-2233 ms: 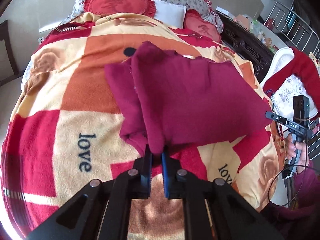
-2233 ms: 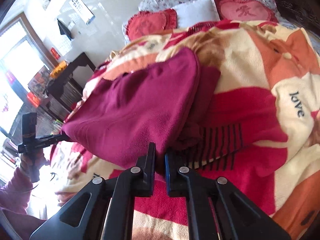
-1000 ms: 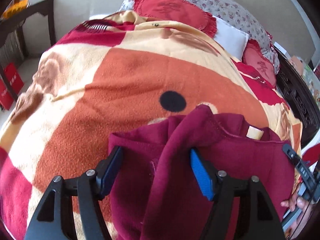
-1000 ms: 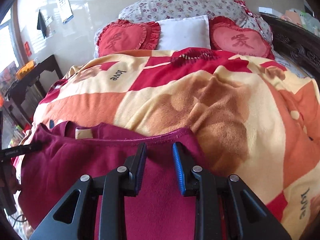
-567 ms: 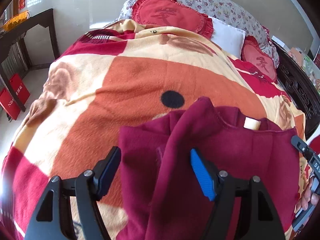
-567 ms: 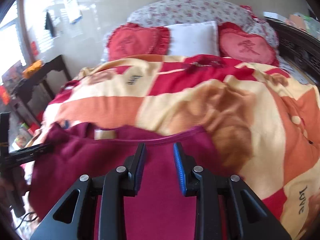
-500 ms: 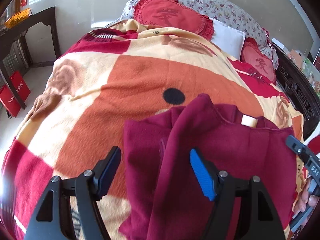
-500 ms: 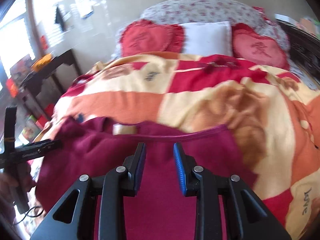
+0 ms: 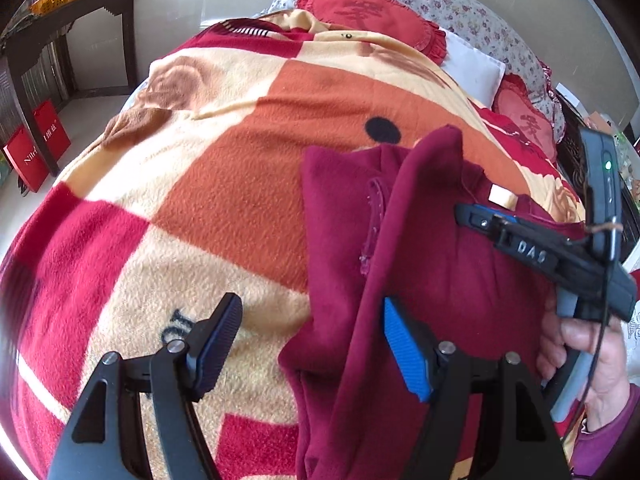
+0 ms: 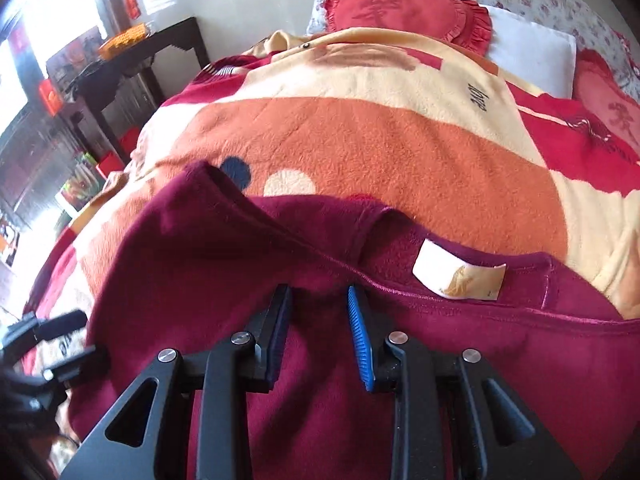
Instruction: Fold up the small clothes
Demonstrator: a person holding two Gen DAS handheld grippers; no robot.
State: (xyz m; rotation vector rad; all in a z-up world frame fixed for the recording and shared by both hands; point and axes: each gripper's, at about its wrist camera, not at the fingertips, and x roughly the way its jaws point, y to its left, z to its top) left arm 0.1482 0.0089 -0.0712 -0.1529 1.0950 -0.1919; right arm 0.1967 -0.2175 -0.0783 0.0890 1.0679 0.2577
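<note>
A maroon fleece garment [image 9: 440, 280] lies folded on the patterned blanket [image 9: 240, 184], its collar and white label [image 10: 456, 276] toward the pillows. My left gripper [image 9: 310, 344] hovers open and wide over the garment's left folded edge, its pads pressing on nothing. My right gripper [image 10: 318, 320] stands narrowly open just above the collar hem, left of the label, with fabric showing in the gap but not pinched. In the left wrist view the right gripper [image 9: 480, 220] reaches in over the garment, held by a hand [image 9: 592, 352].
Red heart cushions [image 9: 360, 12] and a white pillow [image 9: 472, 68] line the head of the bed. A dark wooden side table [image 9: 72, 20] and red bags [image 9: 36, 148] stand on the floor to the left. A dark carved bedside piece [image 9: 576, 148] borders the right.
The right gripper has swung left across the garment, from its right shoulder to beside the label. The left gripper has drawn back leftward, and more bare blanket shows between its fingers.
</note>
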